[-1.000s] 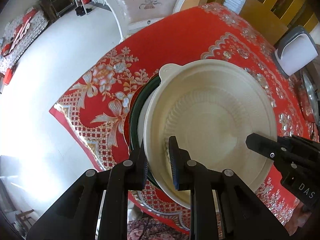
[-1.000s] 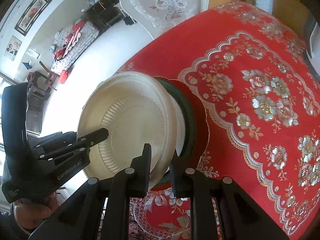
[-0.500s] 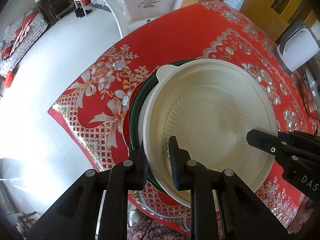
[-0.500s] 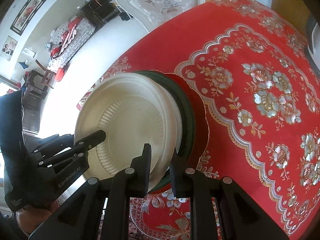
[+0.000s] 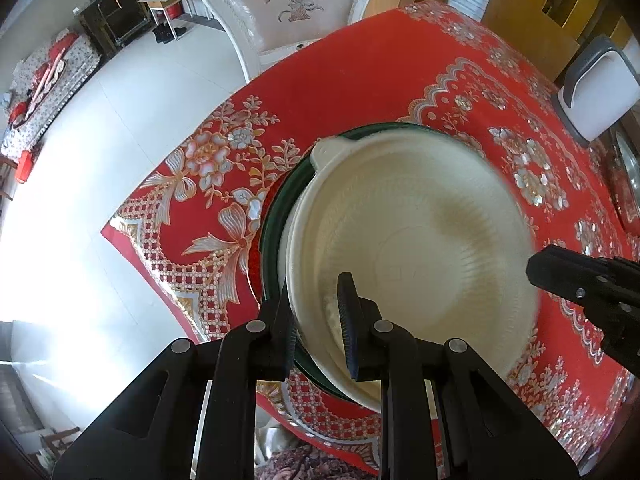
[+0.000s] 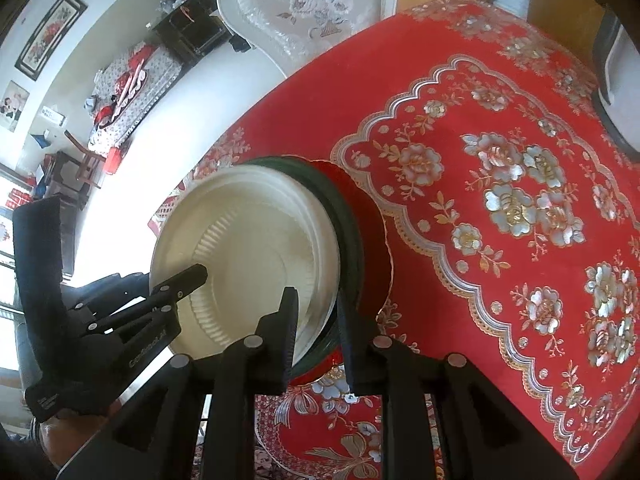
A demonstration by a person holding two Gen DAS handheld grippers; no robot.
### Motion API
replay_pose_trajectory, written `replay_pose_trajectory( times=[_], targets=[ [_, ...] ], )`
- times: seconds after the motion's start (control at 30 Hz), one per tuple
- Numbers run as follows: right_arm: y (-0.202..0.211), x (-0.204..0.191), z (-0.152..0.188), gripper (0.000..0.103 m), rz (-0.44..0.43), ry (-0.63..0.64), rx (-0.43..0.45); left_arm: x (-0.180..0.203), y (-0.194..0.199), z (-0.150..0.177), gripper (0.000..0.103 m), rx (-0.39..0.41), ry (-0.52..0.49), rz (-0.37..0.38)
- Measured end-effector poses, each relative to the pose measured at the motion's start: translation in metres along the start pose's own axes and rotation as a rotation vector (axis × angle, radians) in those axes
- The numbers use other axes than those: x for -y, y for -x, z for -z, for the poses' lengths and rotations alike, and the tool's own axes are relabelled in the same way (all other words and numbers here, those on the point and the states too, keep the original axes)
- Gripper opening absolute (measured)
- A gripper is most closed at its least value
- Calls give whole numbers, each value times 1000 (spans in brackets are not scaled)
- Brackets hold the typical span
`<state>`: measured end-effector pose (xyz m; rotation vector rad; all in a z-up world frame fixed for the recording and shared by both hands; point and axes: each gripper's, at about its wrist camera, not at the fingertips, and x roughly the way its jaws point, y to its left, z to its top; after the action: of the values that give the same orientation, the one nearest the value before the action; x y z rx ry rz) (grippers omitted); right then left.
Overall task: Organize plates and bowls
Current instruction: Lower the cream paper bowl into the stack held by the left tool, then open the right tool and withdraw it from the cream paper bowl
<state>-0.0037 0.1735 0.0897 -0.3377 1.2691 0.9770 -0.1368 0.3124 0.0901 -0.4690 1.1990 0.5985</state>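
Cream bowl (image 5: 416, 240) sits atop a stack: green plate (image 5: 276, 216) under it, red plate (image 6: 372, 232) lowest, near the worktop (image 5: 360, 92) corner. Left hand-held gripper (image 5: 318, 320) pinches the bowl's near rim. Right hand-held gripper (image 6: 318, 320) pinches the opposite rim. Both are equally near; the bowl lies straight ahead between them.

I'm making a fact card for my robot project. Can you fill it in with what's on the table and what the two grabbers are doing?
top dish: cream bowl
under it: dark green plate, then a red plate
stack sits on: red flowered tablecloth
left gripper: fingers straddle the bowl's near rim
right gripper: fingers straddle the bowl's rim on the opposite side
nearby: white chair
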Motion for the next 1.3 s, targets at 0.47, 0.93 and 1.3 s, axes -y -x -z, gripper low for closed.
replay_pose_trajectory(
  times=[0.47, 0.93, 1.3],
  targets=[
    [3, 4, 3, 19, -16, -15, 4, -12, 19, -4, 49, 80, 44, -10],
    [32, -9, 19, 44, 11, -21, 167, -3, 63, 0, 59, 195, 61, 58],
    [17, -16, 33, 52, 70, -13, 199, 0, 68, 14, 59, 204, 42, -7]
  ],
)
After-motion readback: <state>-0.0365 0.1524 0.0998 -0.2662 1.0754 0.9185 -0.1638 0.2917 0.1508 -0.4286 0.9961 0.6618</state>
